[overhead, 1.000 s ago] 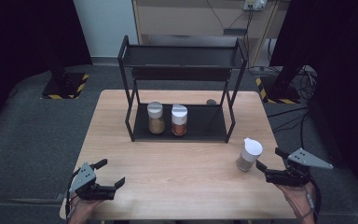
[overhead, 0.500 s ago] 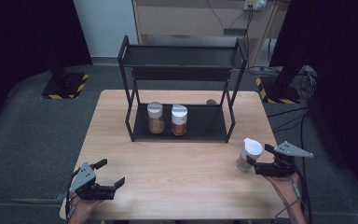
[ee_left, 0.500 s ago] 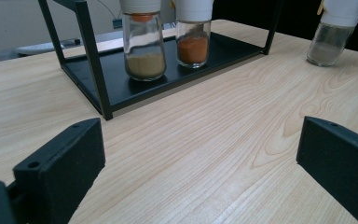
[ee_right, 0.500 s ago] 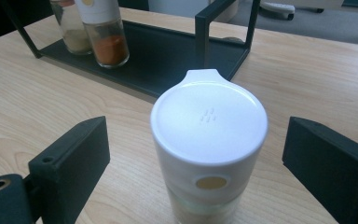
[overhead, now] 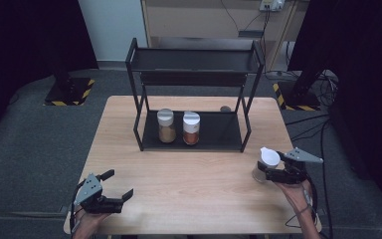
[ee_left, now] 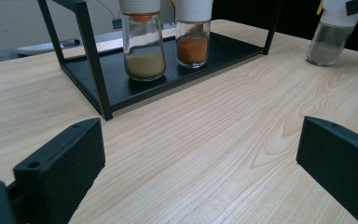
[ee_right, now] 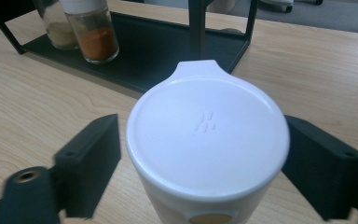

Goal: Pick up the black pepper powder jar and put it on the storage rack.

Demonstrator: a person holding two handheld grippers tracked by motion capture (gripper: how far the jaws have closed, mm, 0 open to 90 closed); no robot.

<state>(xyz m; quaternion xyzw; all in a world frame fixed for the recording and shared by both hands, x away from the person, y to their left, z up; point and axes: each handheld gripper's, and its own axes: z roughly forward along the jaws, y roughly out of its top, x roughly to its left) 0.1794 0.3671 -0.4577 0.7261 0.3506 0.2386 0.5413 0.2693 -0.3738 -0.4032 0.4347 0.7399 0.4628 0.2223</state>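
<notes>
While the high view looks down on a pale wooden surface (overhead: 199, 184), a black two-tier rack (overhead: 194, 74) stands at its far middle with two white-capped spice jars on the bottom shelf: one of tan powder (overhead: 166, 126), one of orange (overhead: 191, 128). At the near right a third jar (overhead: 265, 164) stands upright on the surface, well apart from the rack, with the right gripper (overhead: 273, 172) around it. At the near left the left gripper (overhead: 118, 185) rests with its jaws wide apart and nothing between them. From the left gripper view, its two black jaws frame bare wood, the rack jars lie ahead, and the third jar (ee_left: 331, 37) sits far right. From the right gripper view, the jar's white flip-top cap (ee_right: 207, 140) sits between the jaws, which have just been closing; the left one looks to meet the cap's side, while the right seems a sliver off, so a firm hold is not certain. The grip sits high, on the cap. If lifted like this, the smooth cap could slip or pop open, or the jar could swing and tip, and carried toward the shelf it might knock the standing jars.
</notes>
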